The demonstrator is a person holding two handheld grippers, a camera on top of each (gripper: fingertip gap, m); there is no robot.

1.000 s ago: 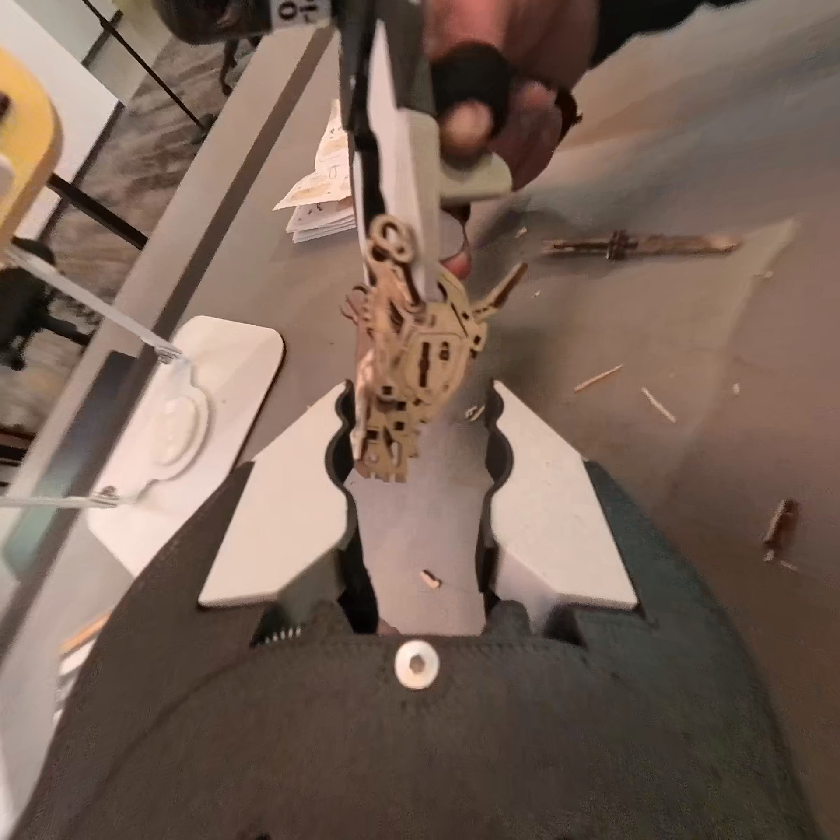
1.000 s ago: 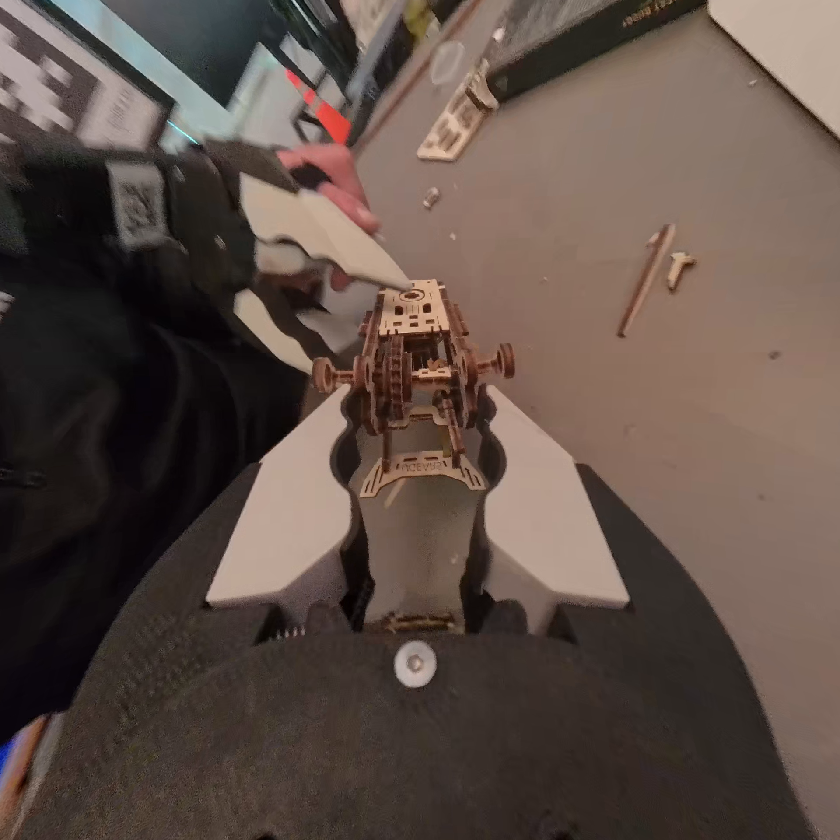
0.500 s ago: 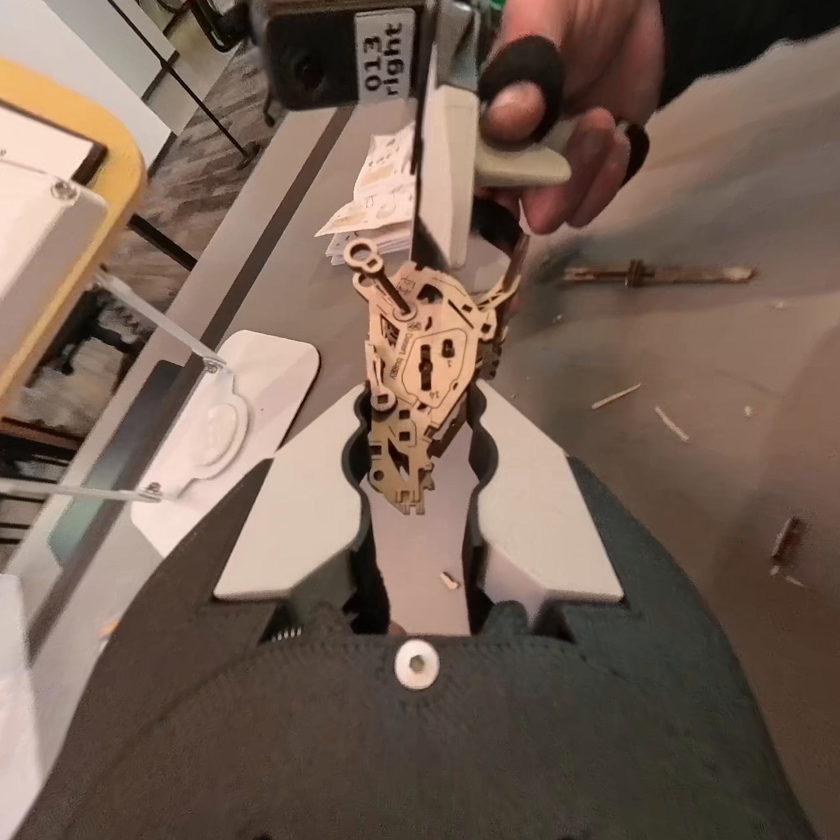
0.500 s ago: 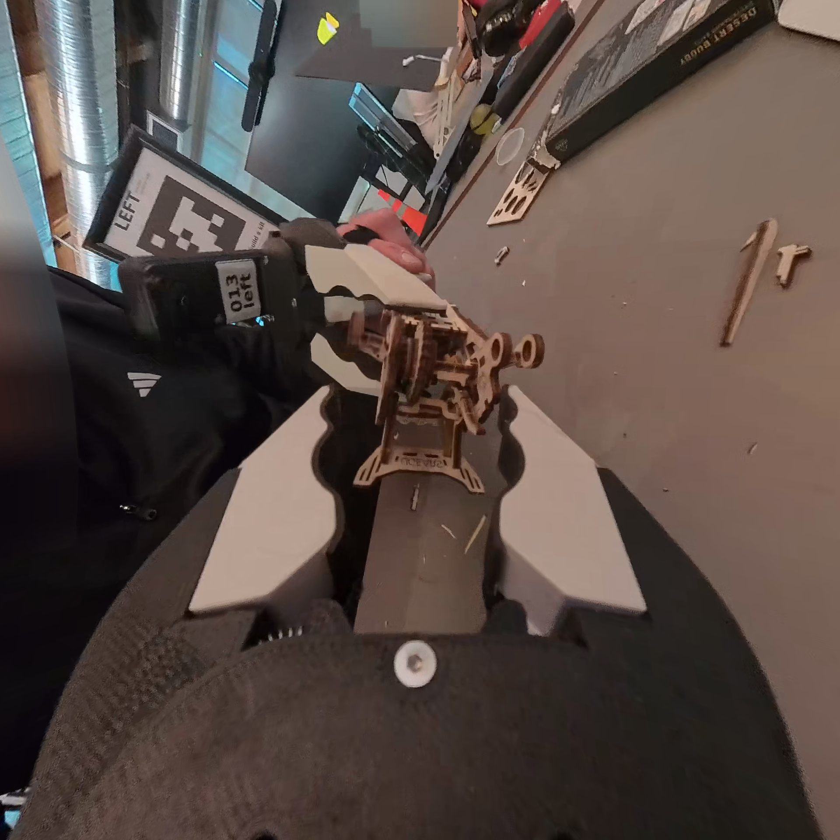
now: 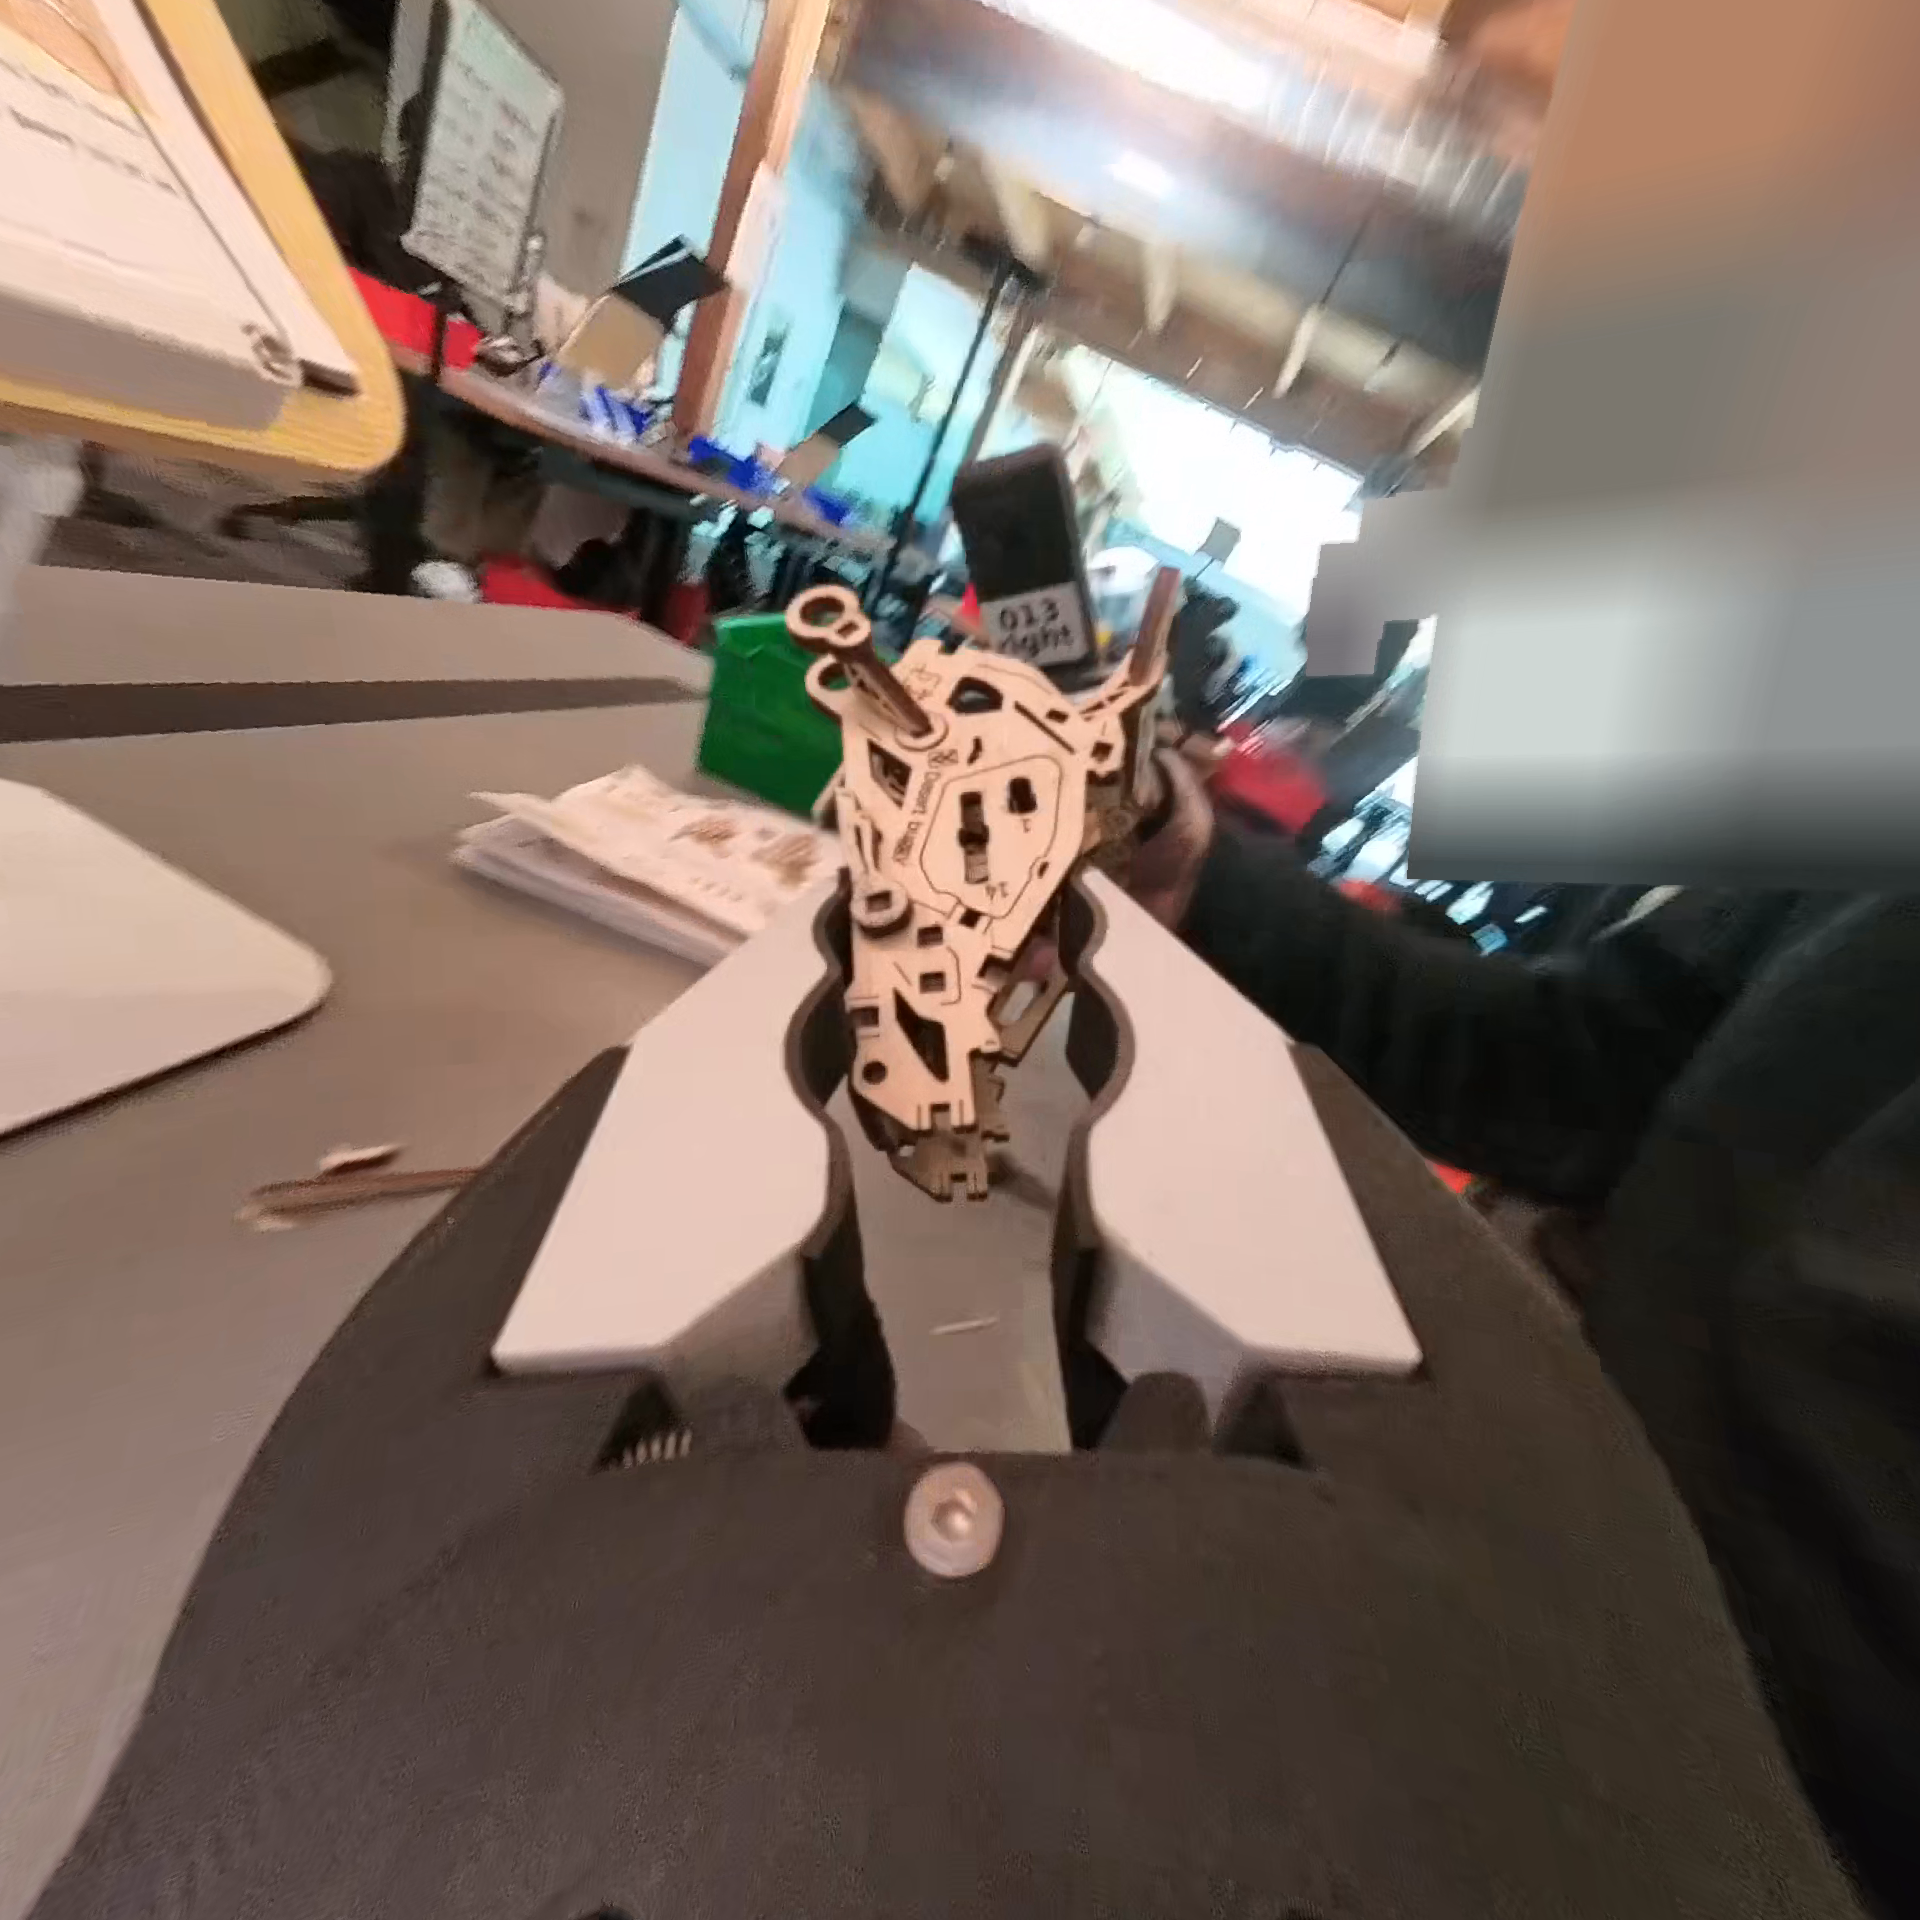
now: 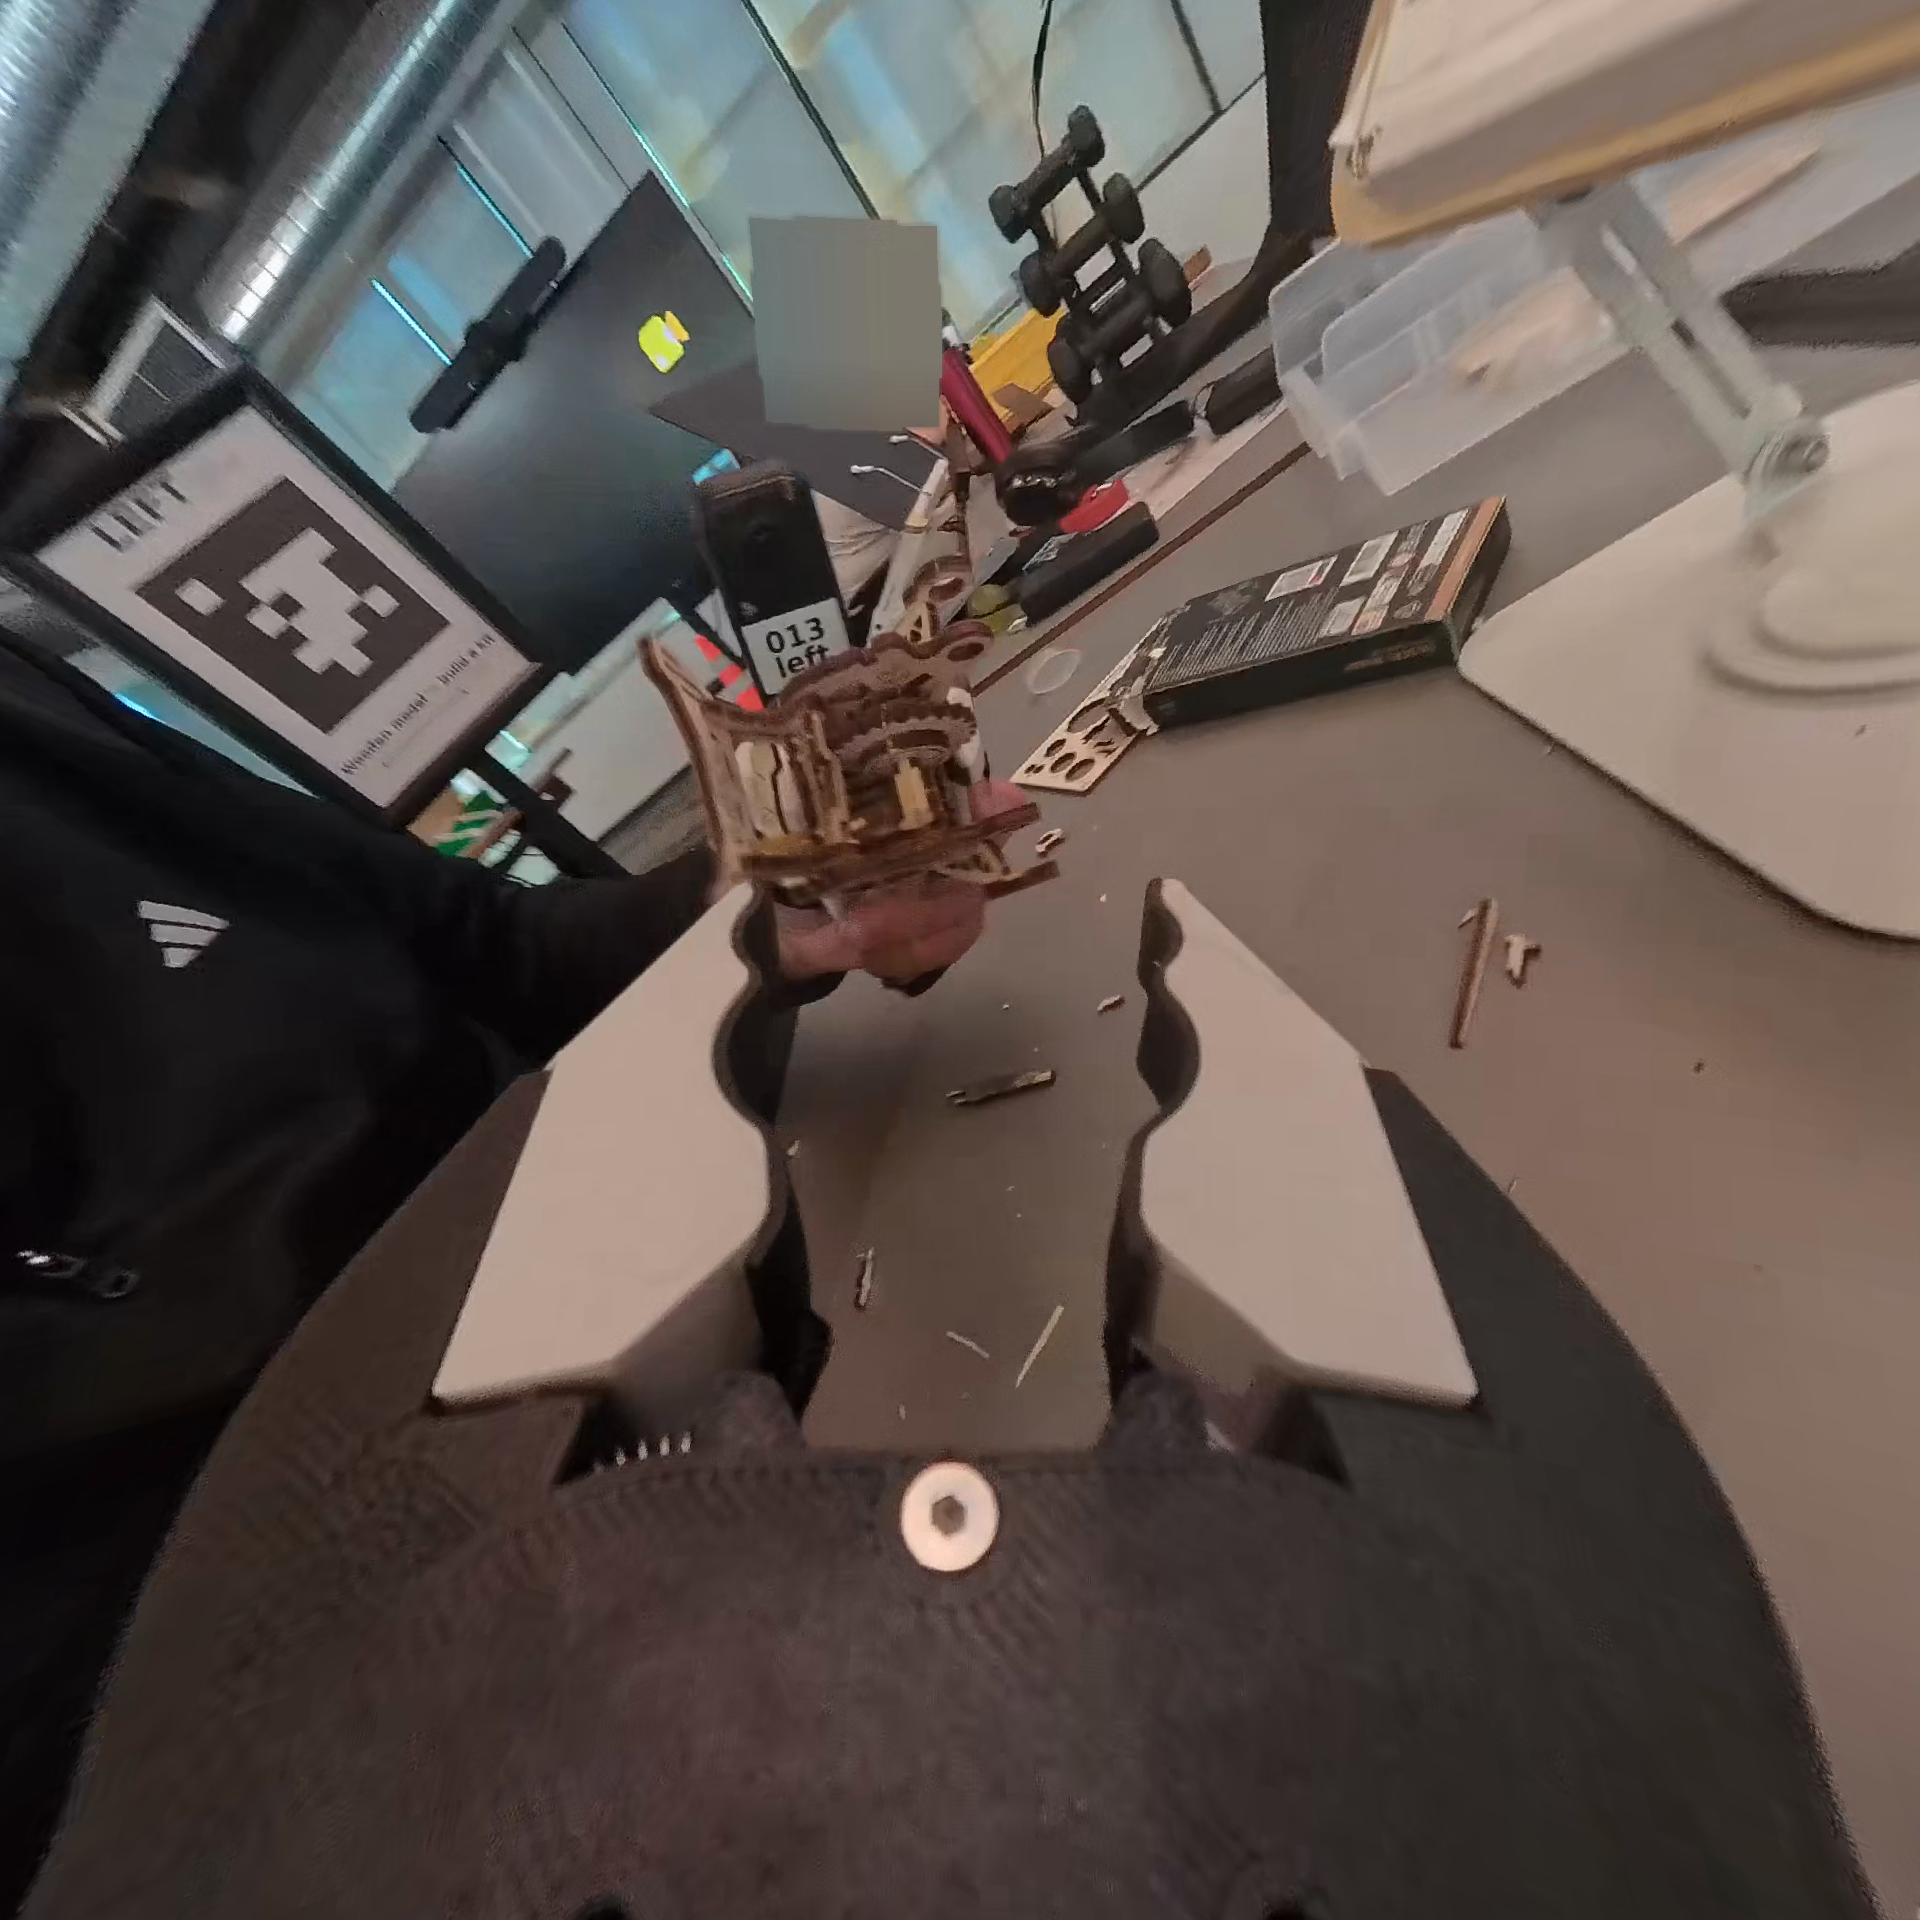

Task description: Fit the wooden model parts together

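— While the left claw (image 5: 951, 971) held the wooden model (image 5: 961, 894) up in the air above the grey counter (image 5: 436, 997), what could have gone wrong?

— It could have slipped. Only the lower part sat between the two fingers (image 5: 717, 1143), and the top stuck out far past them, with a thin key (image 5: 847, 655) poking out.

— Could it break?

— I think so. A hard squeeze might have snapped the thin wood.

— What about the right claw (image 6: 951, 925)?

— It was wide and held nothing. The model was just past its tips. If it had closed crooked, it could have knocked the model loose.

— Anything else?

— Small wooden bits (image 6: 1470, 971) lay loose on the counter. A bump could have pushed them away.
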